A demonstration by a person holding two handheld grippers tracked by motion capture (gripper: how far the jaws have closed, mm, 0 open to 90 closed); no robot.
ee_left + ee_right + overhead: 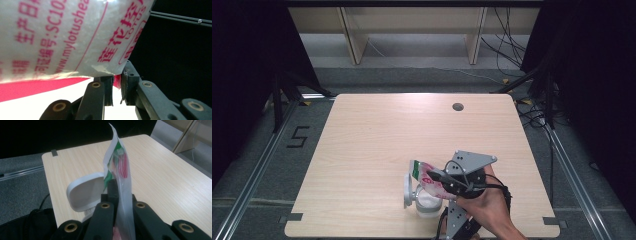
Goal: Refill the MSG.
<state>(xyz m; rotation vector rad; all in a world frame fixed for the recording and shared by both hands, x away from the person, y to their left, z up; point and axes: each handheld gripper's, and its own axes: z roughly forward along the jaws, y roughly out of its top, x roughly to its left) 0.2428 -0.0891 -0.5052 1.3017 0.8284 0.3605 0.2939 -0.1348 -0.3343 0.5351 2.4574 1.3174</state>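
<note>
Glossy white plastic pouch (62, 37) with pink printed lettering is pinched at its lower edge by the left gripper (117, 83), jaws closed on the film. Right gripper (119, 195) clamps the pouch's thin, flat green-and-red top edge. Pouch tilts above a clear round jar (428, 202) of white powder, its white rounded-square lid (407, 190) hinged open, near the front edge of the pale wood-grain table (372, 140).

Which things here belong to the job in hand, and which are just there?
In use: printed plastic bag, pinched by the left gripper and right gripper; clear container with its open white lid below it.

Just there: wooden table, its cable hole.
</note>
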